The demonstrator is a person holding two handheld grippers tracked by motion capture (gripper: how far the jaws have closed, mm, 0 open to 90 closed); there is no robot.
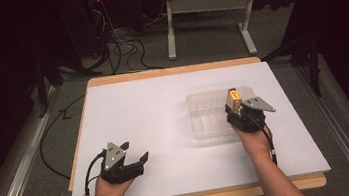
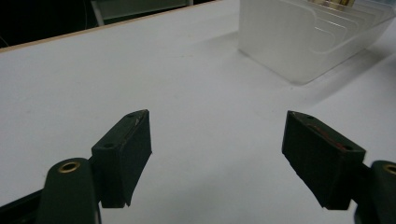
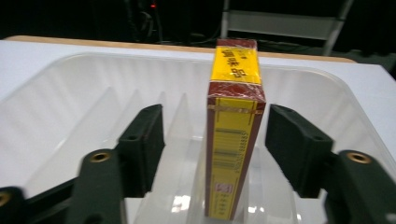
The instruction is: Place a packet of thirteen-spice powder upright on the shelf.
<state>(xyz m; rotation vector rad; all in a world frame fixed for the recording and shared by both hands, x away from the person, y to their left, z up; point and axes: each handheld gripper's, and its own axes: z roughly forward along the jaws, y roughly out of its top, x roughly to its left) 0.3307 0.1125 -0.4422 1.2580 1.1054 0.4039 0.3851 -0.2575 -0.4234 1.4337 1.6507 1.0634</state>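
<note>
A red and yellow box [image 3: 233, 135] stands upright on its narrow end in a clear ribbed plastic tray [image 3: 84, 93], at the tray's right end [image 1: 205, 119] in the high view. My right gripper [image 3: 217, 130] is open, one jaw on each side of the box [image 1: 233, 99], with a gap showing on both sides. In the high view the right gripper [image 1: 234, 110] reaches into the tray from the near side. My left gripper [image 1: 135, 151] hovers open and empty over the white table near the front left; the left gripper [image 2: 217, 154] points toward the tray [image 2: 299, 42].
The white board [image 1: 154, 110] covers a wooden table with its front edge near the person's forearms. Beyond the far edge are a white desk frame [image 1: 170, 33] and loose cables [image 1: 121, 46] on the grey floor.
</note>
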